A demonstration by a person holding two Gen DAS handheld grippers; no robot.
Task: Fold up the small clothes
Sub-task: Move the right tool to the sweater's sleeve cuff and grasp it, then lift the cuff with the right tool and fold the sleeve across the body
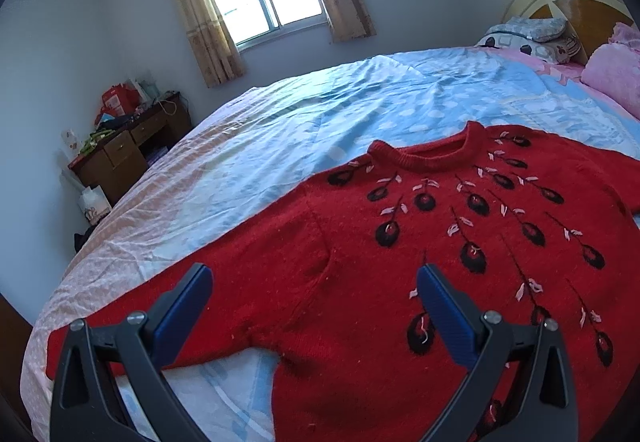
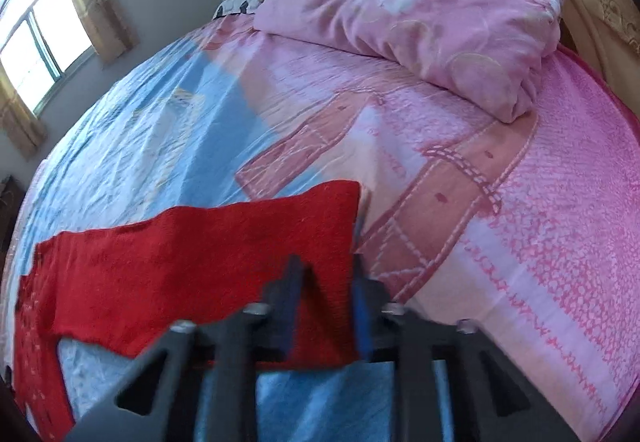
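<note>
Sweater (image 1: 400,262) flat on bed (image 1: 280,114): soft, limp knit.
We clamp its sleeve end (image 2: 320,242) in the right claw (image 2: 326,282); left claw (image 1: 314,302) hovers wide open, empty.

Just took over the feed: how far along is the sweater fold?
Done: sweater spread flat on the bed, front up. In hand: right gripper pinches the sleeve end; left gripper hangs open over the other sleeve. Left: every fold.
</note>
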